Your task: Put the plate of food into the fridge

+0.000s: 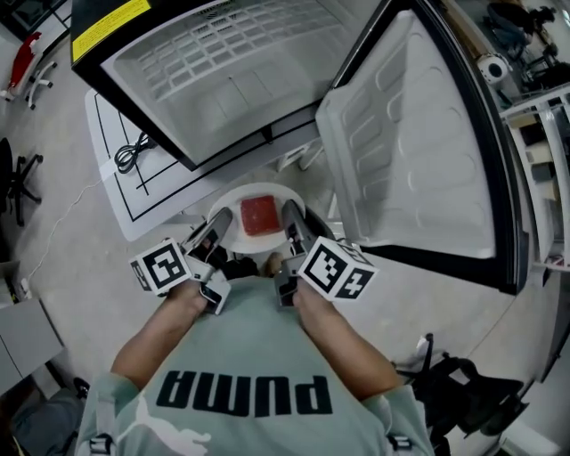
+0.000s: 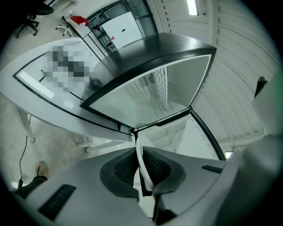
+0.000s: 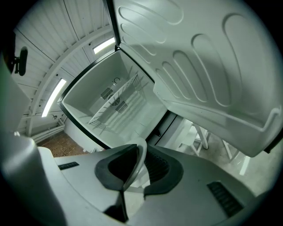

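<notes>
Fridge (image 1: pixel 233 98) open, yellow label (image 1: pixel 109 25) illegible; shirt (image 1: pixel 240 356): PUMA; L gripper (image 1: pixel 215 224), R gripper (image 1: pixel 292 219) pinch plate (image 1: pixel 258 190).

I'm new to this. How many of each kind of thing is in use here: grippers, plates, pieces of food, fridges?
Grippers: 2, the left gripper and the right gripper, each with its jaws on the plate's rim
Plate: 1
Red food: 1
Fridge, door open: 1
Total: 5
</notes>
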Demonstrator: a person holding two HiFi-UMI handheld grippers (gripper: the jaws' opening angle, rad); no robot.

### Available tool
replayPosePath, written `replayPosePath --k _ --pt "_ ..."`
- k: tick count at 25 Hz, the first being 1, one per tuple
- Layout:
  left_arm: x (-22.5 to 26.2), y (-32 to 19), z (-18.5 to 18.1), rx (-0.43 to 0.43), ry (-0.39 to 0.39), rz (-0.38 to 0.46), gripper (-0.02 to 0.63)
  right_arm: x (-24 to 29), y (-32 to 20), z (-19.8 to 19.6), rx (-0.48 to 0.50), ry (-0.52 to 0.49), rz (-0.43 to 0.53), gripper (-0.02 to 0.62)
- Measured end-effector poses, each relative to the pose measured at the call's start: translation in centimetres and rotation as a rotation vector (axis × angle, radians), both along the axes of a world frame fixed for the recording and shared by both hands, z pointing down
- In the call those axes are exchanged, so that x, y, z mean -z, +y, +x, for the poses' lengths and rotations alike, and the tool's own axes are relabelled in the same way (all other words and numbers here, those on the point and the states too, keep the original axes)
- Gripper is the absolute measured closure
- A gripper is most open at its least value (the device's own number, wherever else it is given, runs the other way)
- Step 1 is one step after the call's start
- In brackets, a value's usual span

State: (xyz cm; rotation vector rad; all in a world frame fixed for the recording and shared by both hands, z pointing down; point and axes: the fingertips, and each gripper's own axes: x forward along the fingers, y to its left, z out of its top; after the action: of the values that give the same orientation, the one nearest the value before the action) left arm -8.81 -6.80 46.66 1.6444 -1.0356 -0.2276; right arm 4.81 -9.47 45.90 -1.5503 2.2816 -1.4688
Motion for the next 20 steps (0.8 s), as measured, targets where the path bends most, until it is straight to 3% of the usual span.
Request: replayPosePath --k 11,20 --pt "0.6 -2.0 -2.8 -0.044 -0.023 0.027 0.571 0.5 -1.6 -2.8 -0.032 0.022 0.043 0.54" --pt "-0.6 -4.0 -2.3 -0.034 -0.031 0.005 0.571 -0.4 -3.6 -2.3 -0.021 0.051 0.061 0.54"
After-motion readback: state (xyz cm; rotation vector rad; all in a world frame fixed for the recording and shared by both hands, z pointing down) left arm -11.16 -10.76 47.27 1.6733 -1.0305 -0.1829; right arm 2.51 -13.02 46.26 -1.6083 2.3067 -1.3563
